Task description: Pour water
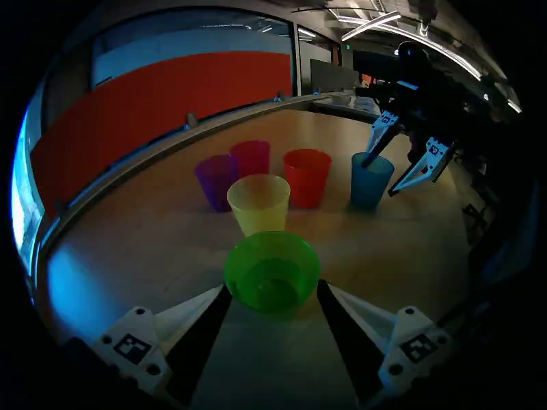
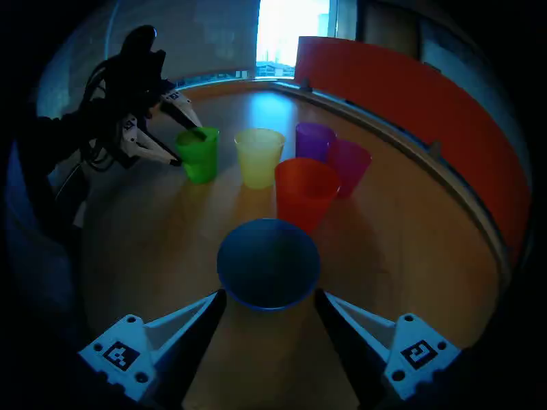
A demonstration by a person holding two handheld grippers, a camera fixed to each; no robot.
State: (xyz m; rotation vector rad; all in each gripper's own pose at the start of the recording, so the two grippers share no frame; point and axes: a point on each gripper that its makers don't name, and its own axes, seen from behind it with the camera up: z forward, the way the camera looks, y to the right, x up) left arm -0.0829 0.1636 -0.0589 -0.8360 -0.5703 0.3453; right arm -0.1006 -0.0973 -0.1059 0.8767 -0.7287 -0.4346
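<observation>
Wood worktop point(image 1: 150, 239) carries all six cups. A red panel point(image 1: 157, 102) runs along its far edge in the left gripper view.

Left gripper point(image 1: 273, 290): fingers set apart, one on each side of the green cup point(image 1: 272, 273), tips against its wall. Whether they press on it cannot be told. Right gripper point(image 2: 269, 294): fingers likewise apart around the blue cup point(image 2: 269, 263), tips at its wall. Clamping cannot be told here either.

Containers:
- Green cup: translucent, upright. A darker ring shows low inside it; whether that is water cannot be told.
- Blue cup: upright, interior dark, contents not discernible.
- Yellow cup point(image 1: 258, 203): upright, just beyond the green cup, nothing discernible inside.
- Red cup point(image 1: 307, 176): upright, between the yellow and blue cups.
- Purple cup point(image 1: 216, 181) and magenta cup point(image 1: 251, 157): upright, side by side, nearest the panelled edge.

Obscured items: in the left gripper view the yellow cup covers the lower part of the magenta cup. The hand holding each distant gripper is a dark silhouette. The gripper bodies are cut off at the lower border.
</observation>
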